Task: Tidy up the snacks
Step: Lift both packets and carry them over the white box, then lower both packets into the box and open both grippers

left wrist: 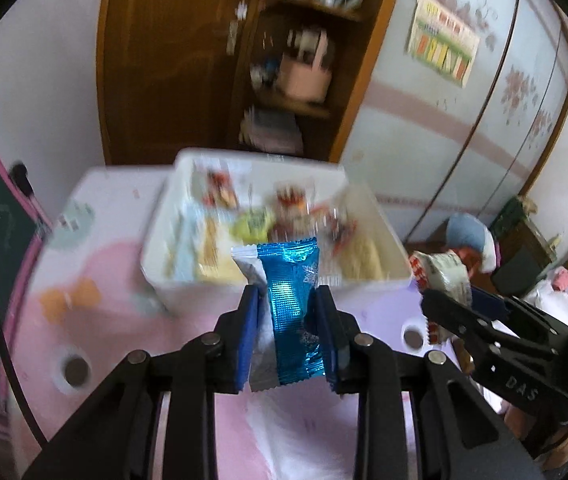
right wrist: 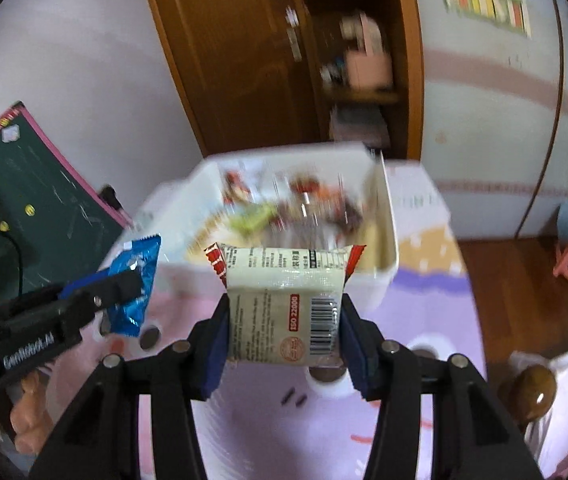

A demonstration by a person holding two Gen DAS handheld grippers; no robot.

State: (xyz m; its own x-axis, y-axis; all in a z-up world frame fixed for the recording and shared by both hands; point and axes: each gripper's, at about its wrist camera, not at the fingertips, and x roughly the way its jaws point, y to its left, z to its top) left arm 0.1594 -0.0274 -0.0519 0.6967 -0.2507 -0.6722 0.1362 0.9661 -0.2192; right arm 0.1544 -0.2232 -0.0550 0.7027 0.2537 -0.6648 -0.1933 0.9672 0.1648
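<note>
Both grippers loaded, white bin (left wrist: 284, 288) at frame centre.
I see left gripper (left wrist: 289, 300) clamping blue packet (left wrist: 292, 304); right gripper (right wrist: 284, 316) clamping cream packet (right wrist: 284, 304).

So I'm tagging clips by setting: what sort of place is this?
Likely a child's bedroom at home: a chalkboard leans on the wall, a flowered wardrobe and cluttered shelf stand behind, and the snack bin sits on a pastel table.
</note>
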